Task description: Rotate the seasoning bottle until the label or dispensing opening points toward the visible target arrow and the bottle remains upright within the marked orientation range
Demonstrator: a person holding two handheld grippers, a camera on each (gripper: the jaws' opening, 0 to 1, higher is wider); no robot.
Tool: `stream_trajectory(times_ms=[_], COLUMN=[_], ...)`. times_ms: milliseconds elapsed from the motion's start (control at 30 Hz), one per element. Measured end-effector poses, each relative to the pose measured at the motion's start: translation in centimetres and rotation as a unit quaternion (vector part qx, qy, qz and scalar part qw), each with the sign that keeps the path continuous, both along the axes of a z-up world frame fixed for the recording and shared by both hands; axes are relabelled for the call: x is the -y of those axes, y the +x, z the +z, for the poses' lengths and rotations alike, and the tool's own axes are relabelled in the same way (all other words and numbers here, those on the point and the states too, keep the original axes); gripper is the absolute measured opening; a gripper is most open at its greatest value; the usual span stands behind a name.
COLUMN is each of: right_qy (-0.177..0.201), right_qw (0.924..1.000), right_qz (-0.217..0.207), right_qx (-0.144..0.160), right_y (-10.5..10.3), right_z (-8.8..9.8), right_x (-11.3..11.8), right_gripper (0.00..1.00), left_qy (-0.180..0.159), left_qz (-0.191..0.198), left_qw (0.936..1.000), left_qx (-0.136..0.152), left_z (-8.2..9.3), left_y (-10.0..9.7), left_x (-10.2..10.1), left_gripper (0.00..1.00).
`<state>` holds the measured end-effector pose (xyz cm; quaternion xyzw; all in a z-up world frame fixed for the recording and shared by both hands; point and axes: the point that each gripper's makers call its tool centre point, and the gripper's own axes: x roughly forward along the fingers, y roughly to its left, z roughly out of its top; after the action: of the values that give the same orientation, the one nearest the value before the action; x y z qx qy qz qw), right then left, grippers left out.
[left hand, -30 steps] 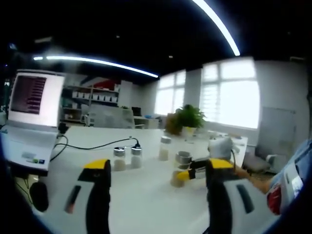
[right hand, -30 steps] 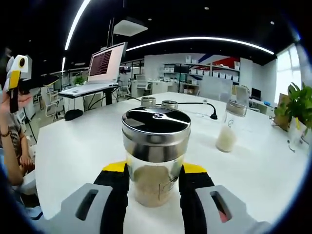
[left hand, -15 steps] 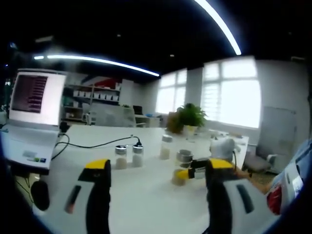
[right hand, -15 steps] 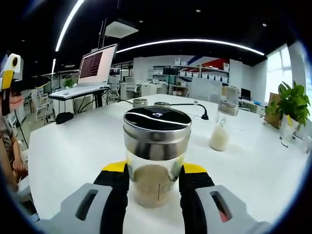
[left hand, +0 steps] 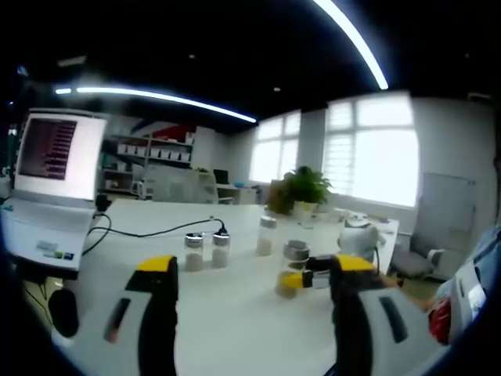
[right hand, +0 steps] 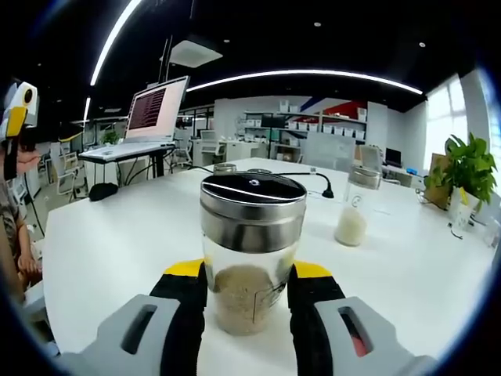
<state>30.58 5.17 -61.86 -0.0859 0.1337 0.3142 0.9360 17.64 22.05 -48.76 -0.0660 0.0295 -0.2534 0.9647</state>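
Observation:
The seasoning bottle (right hand: 252, 227) is clear glass with a steel collar, a black lid and brownish powder at the bottom. It stands upright on the white table (right hand: 117, 243). My right gripper (right hand: 249, 276) is shut on its lower body, one yellow-tipped jaw on each side. In the left gripper view the same bottle (left hand: 295, 254) is small at mid-right, with the right gripper (left hand: 291, 280) around it. My left gripper (left hand: 252, 270) is open, its jaws wide apart with nothing between them, short of the bottle. In the right gripper view a hand holds the left gripper (right hand: 17, 110) up at far left.
A taller bottle of white powder (right hand: 351, 210) stands behind to the right. Two small shakers (left hand: 205, 251) sit beside a black cable (left hand: 149, 233). An open laptop (left hand: 45, 188) is at the table's left end, and a potted plant (left hand: 304, 188) is at the far side.
In the right gripper view the background has slid slightly left while the bottle stays fixed between the jaws. The left gripper view is almost unchanged.

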Motion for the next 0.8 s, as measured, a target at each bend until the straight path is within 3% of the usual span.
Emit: stream_trajectory(times_ms=[100, 167, 200, 233, 333, 533, 667, 733, 800], right_qy=[-0.037, -0.036, -0.031, -0.008, 0.035, 0.094, 0.062, 0.047, 0.047], right_qw=[0.9985, 0.999, 0.9991, 0.9994, 0.9967, 0.9823, 0.974, 0.9672, 0.9596], right_qz=[0.031, 0.026, 0.027, 0.031, 0.069, 0.161, 0.213, 0.247, 0.276], right_qx=[0.025, 0.009, 0.008, 0.016, 0.023, 0.02, 0.044, 0.031, 0.028], right_y=[-0.5, -0.4, -0.3, -0.2, -0.7, -1.6, -1.4, -1.8, -2.1], right_z=[0.1, -0.2, -0.2, 0.4, 1.5, 4.0, 4.6, 4.3, 4.6], right_x=[0.2, 0.6, 0.8, 0.6, 0.1, -0.1, 0.1, 0.2, 0.0], right_gripper=[0.42, 0.55, 0.68, 0.73, 0.76, 0.76, 0.85, 0.86, 0.97], left_qy=[-0.012, -0.019, -0.021, -0.02, -0.019, -0.021, -0.023, -0.023, -0.022], left_qz=[-0.013, -0.019, -0.021, -0.022, -0.026, -0.031, -0.035, -0.036, -0.037], left_qw=[0.9998, 0.9996, 0.9996, 0.9996, 0.9995, 0.9993, 0.9991, 0.9991, 0.9991], left_qx=[-0.004, -0.002, -0.002, -0.002, -0.005, -0.005, -0.002, -0.003, -0.004], left_z=[0.0, 0.1, 0.2, 0.1, 0.0, 0.1, 0.3, 0.2, 0.1], left_y=[-0.1, -0.2, -0.2, -0.2, -0.2, -0.3, -0.4, -0.5, -0.5], left_x=[0.3, 0.5, 0.5, 0.6, 0.8, 0.9, 1.2, 1.2, 1.2], left_gripper=[0.84, 0.84, 0.84, 0.84, 0.84, 0.84, 0.84, 0.84, 0.84])
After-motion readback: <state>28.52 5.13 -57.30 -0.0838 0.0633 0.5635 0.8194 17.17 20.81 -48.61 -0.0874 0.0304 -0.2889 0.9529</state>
